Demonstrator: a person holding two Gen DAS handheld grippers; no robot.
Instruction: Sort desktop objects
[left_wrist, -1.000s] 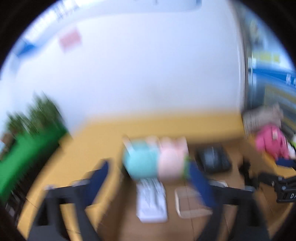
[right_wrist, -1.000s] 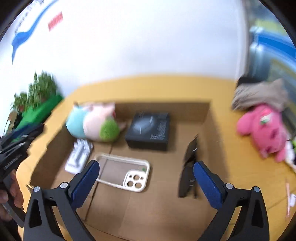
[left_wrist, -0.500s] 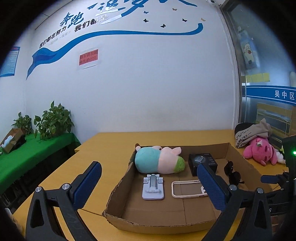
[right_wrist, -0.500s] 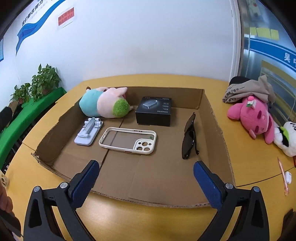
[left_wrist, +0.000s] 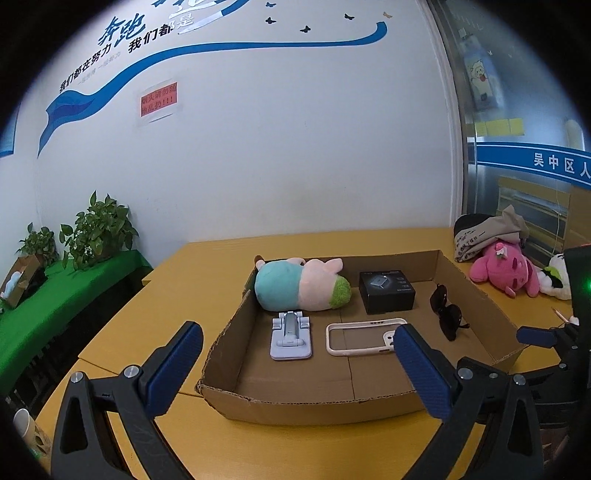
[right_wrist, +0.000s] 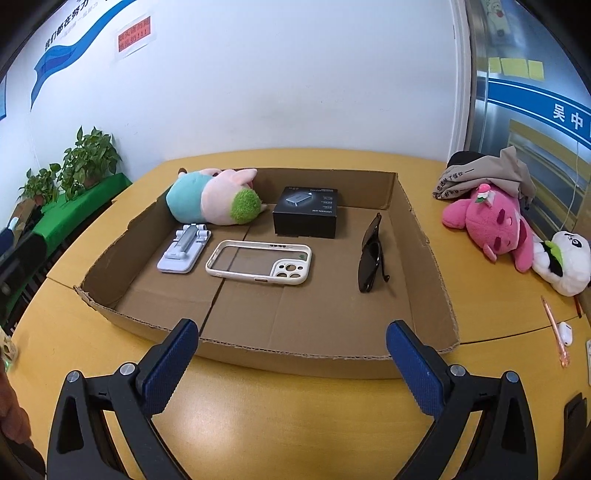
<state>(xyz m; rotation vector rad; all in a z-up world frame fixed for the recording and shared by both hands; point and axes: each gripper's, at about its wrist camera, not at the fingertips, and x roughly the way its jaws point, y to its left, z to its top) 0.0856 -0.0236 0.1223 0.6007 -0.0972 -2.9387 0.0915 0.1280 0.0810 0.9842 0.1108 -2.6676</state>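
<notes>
My right gripper (right_wrist: 291, 354) and left gripper (left_wrist: 295, 363) hang released before the cardboard tray (right_wrist: 295, 354) on the bench (right_wrist: 295, 406); ahead, the phone case (right_wrist: 258, 263) lies flat, long axis crosswise, camera holes rightward.

My left gripper (left_wrist: 295, 358) hangs above the yellow table (left_wrist: 177, 288) with its blue-padded fingers (left_wrist: 173, 369) spread wide and nothing between them. Ahead sits a shallow cardboard tray (left_wrist: 314, 404). Inside it, a teal and pink plush toy (left_wrist: 301, 286) lies along the far left wall. Just in front of the toy is a pale folding phone stand (left_wrist: 290, 334), with a cream phone case (left_wrist: 360, 334) beside it. A black box (left_wrist: 386, 295) and dark sunglasses (left_wrist: 446, 314) sit further right. My right gripper (left_wrist: 543, 338) shows at the right edge.
</notes>
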